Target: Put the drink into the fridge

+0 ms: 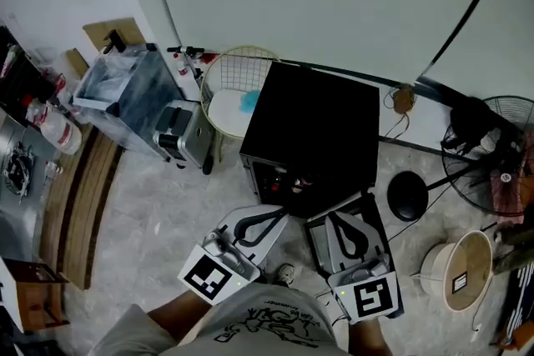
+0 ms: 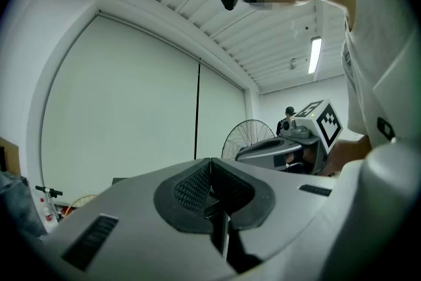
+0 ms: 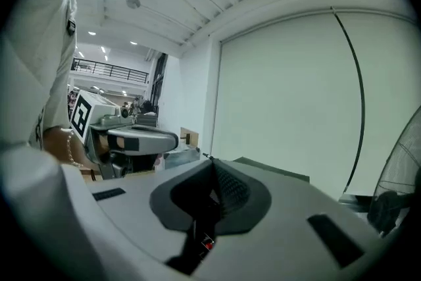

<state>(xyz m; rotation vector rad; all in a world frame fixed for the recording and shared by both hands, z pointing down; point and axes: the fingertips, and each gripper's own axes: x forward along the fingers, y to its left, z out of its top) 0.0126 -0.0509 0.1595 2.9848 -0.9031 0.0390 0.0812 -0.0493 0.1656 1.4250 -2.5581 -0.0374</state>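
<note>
We hold the left gripper (image 1: 278, 219) and right gripper (image 1: 339, 221) near the black fridge (image 1: 321, 125), claws together and empty, probably to reach its door.

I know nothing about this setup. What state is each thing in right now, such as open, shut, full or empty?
left gripper: jaws together, nothing between them.
right gripper: jaws together, nothing between them.
black fridge: upright on the floor; its front looks open toward the person, inside too dark to read.
wire basket: upright, something white and blue lies in it.
fan: standing; cannot tell if it runs.
</note>
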